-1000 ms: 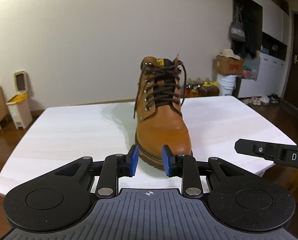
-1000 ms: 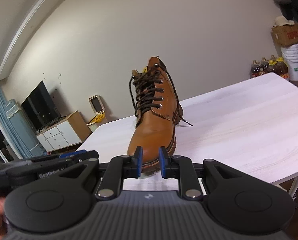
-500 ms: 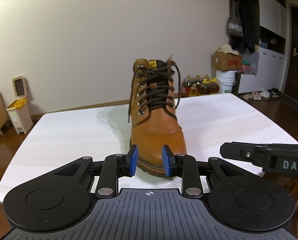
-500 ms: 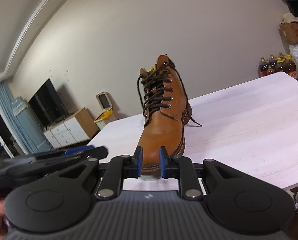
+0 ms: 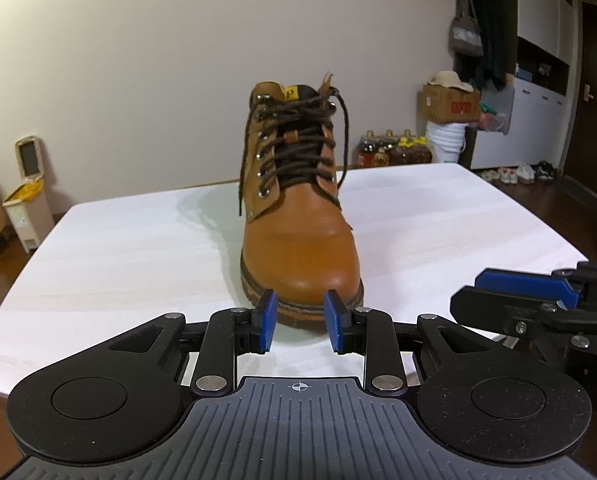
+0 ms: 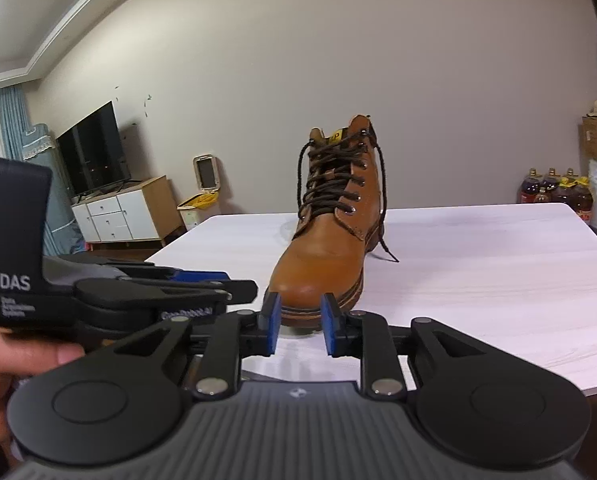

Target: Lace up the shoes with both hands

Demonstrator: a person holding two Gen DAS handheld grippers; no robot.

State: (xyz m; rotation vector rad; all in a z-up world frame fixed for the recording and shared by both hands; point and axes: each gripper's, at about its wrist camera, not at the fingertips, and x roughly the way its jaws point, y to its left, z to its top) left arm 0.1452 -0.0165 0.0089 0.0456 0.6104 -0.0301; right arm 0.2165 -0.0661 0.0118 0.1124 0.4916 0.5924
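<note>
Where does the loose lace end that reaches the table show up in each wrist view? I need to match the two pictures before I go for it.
Left wrist view: it is not clearly seen; a lace hangs down the boot's right side, its tip hidden.
Right wrist view: the loose lace end lies on the table, right of the boot's heel.
Shared landmark: the yellow tongue tag.

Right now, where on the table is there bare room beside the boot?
Bare tabletop spans from the boot to the table's left edge, and likewise on its right. Crowded only by the toe, where left tool and right tool hover open.
</note>
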